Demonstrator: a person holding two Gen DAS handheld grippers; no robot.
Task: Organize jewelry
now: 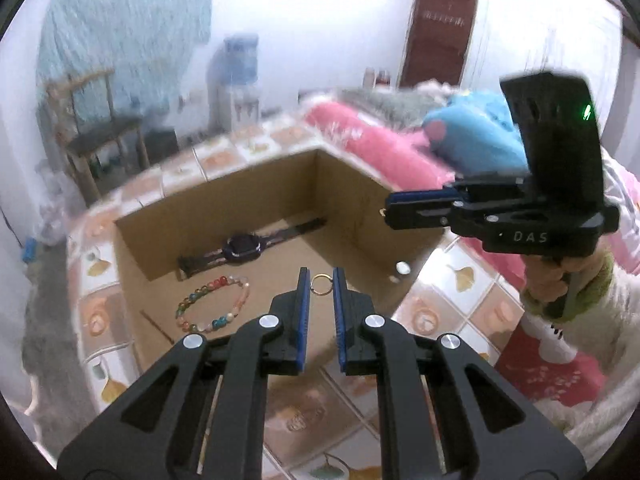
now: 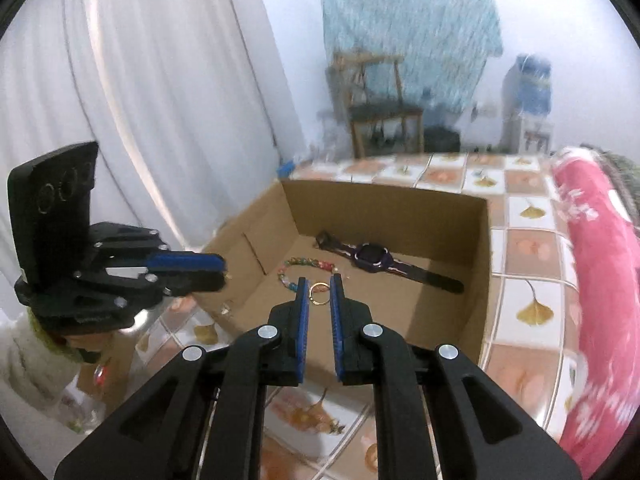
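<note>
Sorting jewelry into cardboard box (image 1: 352, 184) | left gripper (image 1: 320, 280) and right gripper (image 2: 319, 286) nearly closed, empty | next: fetch remaining piece outside box

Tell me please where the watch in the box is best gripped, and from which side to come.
Grip the watch at its case, probably from straight above, with the jaws closing across the case's sides. The case stands highest, while the strap lies stretched flat on the floor of the cardboard box, whose walls block a level approach.
</note>
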